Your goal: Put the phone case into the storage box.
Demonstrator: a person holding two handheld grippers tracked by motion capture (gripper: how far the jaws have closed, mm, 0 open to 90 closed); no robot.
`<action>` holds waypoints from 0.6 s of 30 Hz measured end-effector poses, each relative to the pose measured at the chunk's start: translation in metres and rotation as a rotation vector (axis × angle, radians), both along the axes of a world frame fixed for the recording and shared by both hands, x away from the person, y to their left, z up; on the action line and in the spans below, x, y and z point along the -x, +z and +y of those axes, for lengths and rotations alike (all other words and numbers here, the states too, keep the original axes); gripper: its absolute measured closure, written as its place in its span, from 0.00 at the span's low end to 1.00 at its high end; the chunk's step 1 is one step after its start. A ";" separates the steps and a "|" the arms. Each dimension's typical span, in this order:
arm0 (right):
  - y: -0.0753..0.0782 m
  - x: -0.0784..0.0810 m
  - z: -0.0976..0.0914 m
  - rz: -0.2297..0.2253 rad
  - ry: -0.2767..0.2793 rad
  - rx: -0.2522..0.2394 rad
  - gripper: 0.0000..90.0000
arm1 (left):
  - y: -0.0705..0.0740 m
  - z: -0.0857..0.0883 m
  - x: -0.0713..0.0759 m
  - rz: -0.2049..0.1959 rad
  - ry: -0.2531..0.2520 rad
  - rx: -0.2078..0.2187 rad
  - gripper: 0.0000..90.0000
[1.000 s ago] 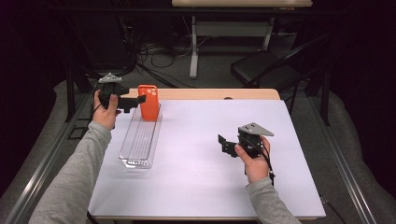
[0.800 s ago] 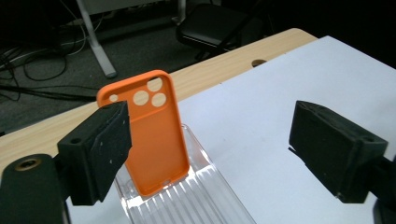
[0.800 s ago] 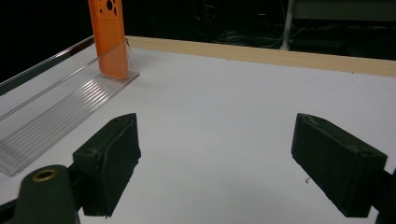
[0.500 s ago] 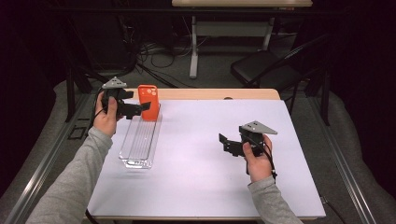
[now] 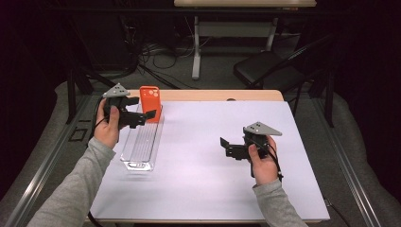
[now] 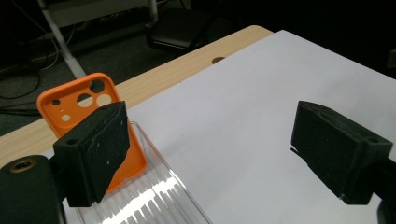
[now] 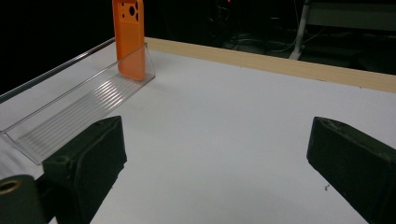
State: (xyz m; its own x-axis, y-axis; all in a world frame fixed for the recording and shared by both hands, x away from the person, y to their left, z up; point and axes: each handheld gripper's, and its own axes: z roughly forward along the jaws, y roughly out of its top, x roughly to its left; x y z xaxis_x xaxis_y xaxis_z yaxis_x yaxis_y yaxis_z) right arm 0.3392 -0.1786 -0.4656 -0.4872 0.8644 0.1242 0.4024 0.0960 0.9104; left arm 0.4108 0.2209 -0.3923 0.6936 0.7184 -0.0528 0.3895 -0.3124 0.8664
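An orange phone case (image 5: 149,101) stands upright at the far end of a clear ribbed plastic tray (image 5: 138,146) on the left of the white table. My left gripper (image 5: 145,118) hovers over the tray just in front of the case, open and holding nothing. In the left gripper view the case (image 6: 77,100) stands behind one jaw, outside the gap of that gripper (image 6: 215,140). My right gripper (image 5: 226,148) is at the table's right, pointing left. Its jaws have just been opening, with nothing between them (image 7: 215,144). From there the case (image 7: 129,37) and the tray (image 7: 79,105) are seen far off.
A white sheet (image 5: 208,189) covers the table, with a wooden strip (image 5: 222,95) along the far edge. Beyond the table a black chair (image 5: 265,71) and a table leg with cables stand on the floor. A metal rail (image 5: 42,165) runs along the left.
My left gripper has moved back toward the person along the tray, away from the case's top. The case stays upright. The right gripper's jaws stand a little wider.
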 end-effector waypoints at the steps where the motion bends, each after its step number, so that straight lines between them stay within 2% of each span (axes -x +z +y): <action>1: 0.001 0.000 0.000 -0.002 0.003 0.003 0.04 | 0.000 -0.001 0.002 -0.002 -0.003 0.002 0.13; 4: 0.003 0.001 0.000 0.009 0.001 0.018 0.04 | -0.001 -0.002 0.008 0.002 -0.012 0.006 0.13; 8: 0.005 0.003 0.000 0.007 0.007 0.026 0.01 | -0.002 -0.002 0.015 0.011 -0.022 -0.012 0.13; 18: 0.010 0.008 -0.001 0.004 0.013 0.038 0.00 | -0.008 0.000 0.037 -0.020 -0.039 -0.004 0.13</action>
